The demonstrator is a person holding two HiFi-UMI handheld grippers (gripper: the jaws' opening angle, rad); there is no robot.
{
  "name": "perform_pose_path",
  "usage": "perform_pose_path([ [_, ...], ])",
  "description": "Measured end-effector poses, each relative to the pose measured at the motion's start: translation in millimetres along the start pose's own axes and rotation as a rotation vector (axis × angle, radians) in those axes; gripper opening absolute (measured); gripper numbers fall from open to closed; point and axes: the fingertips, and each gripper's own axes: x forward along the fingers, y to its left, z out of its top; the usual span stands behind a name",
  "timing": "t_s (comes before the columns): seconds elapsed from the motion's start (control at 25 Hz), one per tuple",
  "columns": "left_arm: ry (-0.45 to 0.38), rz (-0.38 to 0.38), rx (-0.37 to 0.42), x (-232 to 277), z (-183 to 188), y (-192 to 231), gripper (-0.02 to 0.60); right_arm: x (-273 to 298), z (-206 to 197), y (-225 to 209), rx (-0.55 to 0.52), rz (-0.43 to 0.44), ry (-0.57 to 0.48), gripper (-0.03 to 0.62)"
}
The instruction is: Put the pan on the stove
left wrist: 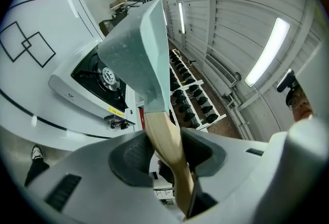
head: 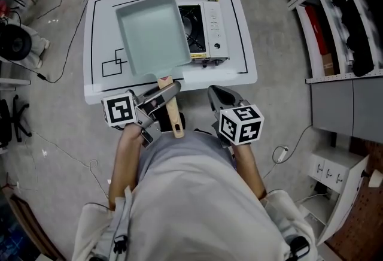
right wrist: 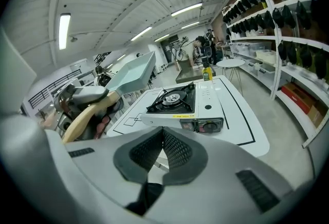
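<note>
Left gripper (left wrist: pixel 163 152) clamps one pale-green rectangular pan's (head: pixel 152 32) wooden handle (left wrist: pixel 165 138); beyond its fingers, the pan's edge overlaps one white gas stove (head: pixel 209 29). Right gripper's (right wrist: pixel 162 149) fingers meet.

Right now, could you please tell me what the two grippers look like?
Both the left gripper and right gripper have smooth light-grey shells with dark, ribbed pads. Each carries a white cube printed with black square markers. The person wears a grey top.

we see the pale green rectangular pan (head: pixel 153 32), its wooden handle toward us, raised off the desk (head: pixel 239 68) and overlapping the left side of the white single-burner stove (head: pixel 213 26) that stands there.
</note>
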Motion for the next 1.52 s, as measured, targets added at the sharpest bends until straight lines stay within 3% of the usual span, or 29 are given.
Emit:
perform_pose_path([
  [0.76, 0.096, -0.064, -0.011, 15.7, 64.4, 31.2, 0.163, 57.5, 43.5, -5.5, 0.092, -0.07, -0.03, 0.011],
  [1.12, 0.149, -0.056, 0.012, 14.4, 70.5, 42.3, 0.163, 61.6, 37.8, -4.2, 0.134, -0.098, -0.025, 0.011],
  [1.52, 0.176, -0.083, -0.014, 26.8, 63.2, 48.5, 0.164, 55.3, 27.0, -17.4, 0.147, -0.131, 0.0, 0.009],
])
